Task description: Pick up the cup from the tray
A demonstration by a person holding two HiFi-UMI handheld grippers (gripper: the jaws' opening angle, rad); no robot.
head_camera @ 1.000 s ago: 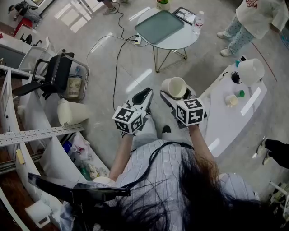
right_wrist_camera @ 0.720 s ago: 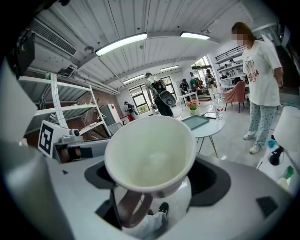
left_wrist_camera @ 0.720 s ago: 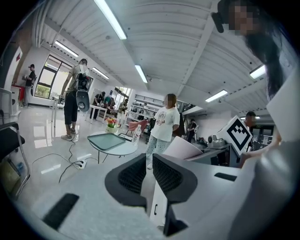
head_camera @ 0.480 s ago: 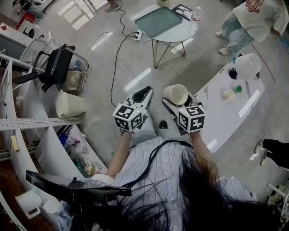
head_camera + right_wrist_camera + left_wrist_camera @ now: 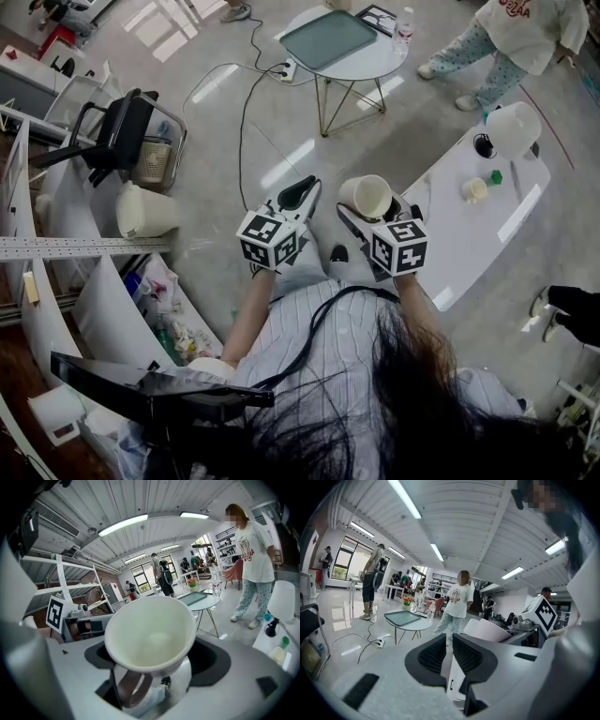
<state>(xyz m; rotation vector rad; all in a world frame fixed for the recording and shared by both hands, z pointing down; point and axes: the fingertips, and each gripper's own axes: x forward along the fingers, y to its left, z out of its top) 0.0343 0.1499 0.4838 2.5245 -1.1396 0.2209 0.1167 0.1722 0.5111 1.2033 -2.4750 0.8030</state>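
A cream cup (image 5: 366, 197) is held up in the air, mouth toward the cameras, with my right gripper (image 5: 377, 208) shut on its lower part. In the right gripper view the cup (image 5: 150, 634) fills the middle, and the right gripper (image 5: 157, 667) has a dark jaw on each side of it. My left gripper (image 5: 298, 194) hangs just left of the cup, shut, with nothing between its jaws (image 5: 449, 653). The green tray (image 5: 330, 39) lies on a round table (image 5: 375, 67) far ahead on the floor, and shows small as the tray (image 5: 405, 617) in the left gripper view.
A long white table (image 5: 469, 246) on the right carries a white lamp (image 5: 514, 127), a small cup (image 5: 473, 190) and a green piece (image 5: 496, 176). A person (image 5: 525, 37) stands beyond it. A black chair (image 5: 122, 141), a white bin (image 5: 145, 211) and shelving (image 5: 56, 248) stand on the left. A cable (image 5: 246, 112) crosses the floor.
Both grippers stay close together with the cup held in the right one, drifting slightly. The person at the top right has stepped to the left.
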